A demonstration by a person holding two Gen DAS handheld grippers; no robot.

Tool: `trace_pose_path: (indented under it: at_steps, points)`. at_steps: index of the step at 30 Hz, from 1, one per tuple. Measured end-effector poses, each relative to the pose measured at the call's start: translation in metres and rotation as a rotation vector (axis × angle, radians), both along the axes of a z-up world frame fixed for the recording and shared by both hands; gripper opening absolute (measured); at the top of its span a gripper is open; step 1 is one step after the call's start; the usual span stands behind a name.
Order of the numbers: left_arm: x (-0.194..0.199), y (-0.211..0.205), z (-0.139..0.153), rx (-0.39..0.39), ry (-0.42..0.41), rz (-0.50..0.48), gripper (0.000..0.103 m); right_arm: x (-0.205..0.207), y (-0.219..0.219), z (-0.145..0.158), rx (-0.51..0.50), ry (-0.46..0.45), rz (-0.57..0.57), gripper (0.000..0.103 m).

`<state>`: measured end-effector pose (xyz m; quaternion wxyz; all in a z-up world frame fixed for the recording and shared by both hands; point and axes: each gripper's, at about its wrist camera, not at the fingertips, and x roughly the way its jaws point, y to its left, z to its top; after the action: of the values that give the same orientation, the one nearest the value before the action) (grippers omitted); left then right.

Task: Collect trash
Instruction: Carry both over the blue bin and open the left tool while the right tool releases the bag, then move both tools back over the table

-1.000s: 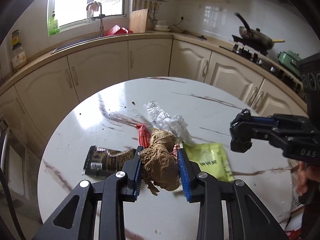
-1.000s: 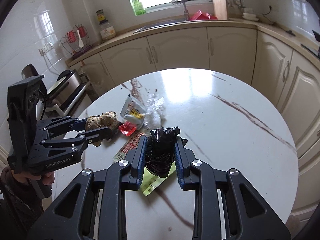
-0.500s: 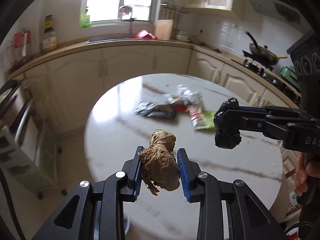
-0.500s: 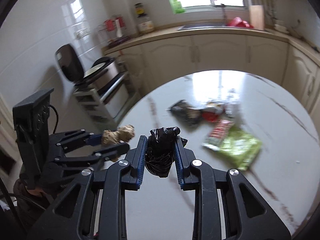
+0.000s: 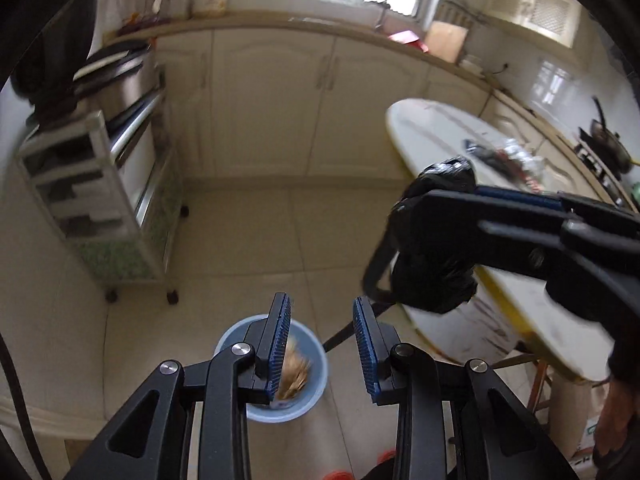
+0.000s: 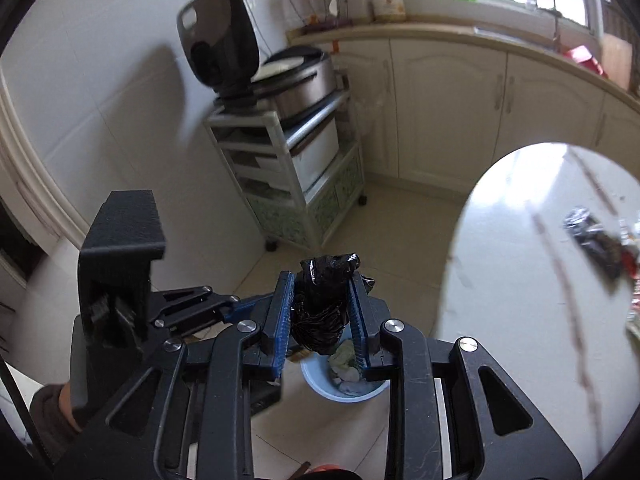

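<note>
Cream-cabinet kitchen (image 5: pixel 272 92), pale tiled floor (image 5: pixel 240 240). Left gripper (image 5: pixel 322 344) spread apart above round light-blue plastic bin (image 5: pixel 318 380) holding brown crumpled wad (image 5: pixel 294 372). Right gripper (image 6: pixel 320 312) clamped on black plastic bag ball (image 6: pixel 322 304), beside white marble round table (image 6: pixel 520 300).

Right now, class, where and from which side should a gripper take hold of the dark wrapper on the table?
Probably its near, free end, from above, pinching across its narrow width. The dark wrapper lies flat on the white table, and other litter crowds its far end.
</note>
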<state>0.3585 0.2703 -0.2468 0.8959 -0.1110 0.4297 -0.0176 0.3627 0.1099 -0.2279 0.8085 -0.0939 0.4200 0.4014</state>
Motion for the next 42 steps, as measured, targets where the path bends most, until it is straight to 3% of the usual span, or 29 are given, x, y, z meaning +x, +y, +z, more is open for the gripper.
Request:
trace_pose_path:
  at_steps: [6, 10, 15, 17, 19, 25, 30, 36, 42]
  points:
    - [-0.001, 0.026, -0.015, -0.02, 0.049, 0.053, 0.032, 0.013, 0.03, -0.033, -0.049, 0.039, -0.004, 0.025]
    - [-0.007, 0.033, -0.011, 0.018, 0.064, 0.09, 0.046, 0.018, 0.036, -0.045, -0.056, 0.06, 0.002, 0.026]
    - [-0.007, 0.024, 0.0, 0.021, 0.062, 0.11, 0.05, 0.025, 0.037, -0.051, -0.031, 0.079, -0.013, 0.029]
    - [-0.006, 0.02, 0.003, 0.026, 0.057, 0.115, 0.052, 0.027, 0.035, -0.05, -0.016, 0.083, -0.033, 0.033]
    - [-0.001, 0.018, 0.006, 0.031, 0.049, 0.118, 0.054, 0.027, 0.032, -0.047, 0.002, 0.076, -0.049, 0.05]
    - [-0.005, 0.001, 0.028, 0.054, 0.009, 0.122, 0.059, 0.02, 0.019, -0.028, 0.05, 0.056, -0.057, 0.058]
    - [-0.018, -0.019, 0.054, 0.074, -0.044, 0.115, 0.067, 0.014, -0.009, 0.005, 0.112, 0.007, -0.089, 0.064]
    - [-0.019, -0.067, 0.094, 0.11, -0.128, 0.05, 0.076, 0.018, -0.073, 0.048, 0.153, -0.095, -0.159, 0.071]
    - [0.01, -0.134, 0.119, 0.133, -0.176, -0.052, 0.085, 0.058, -0.172, 0.069, 0.041, -0.191, -0.334, 0.076]
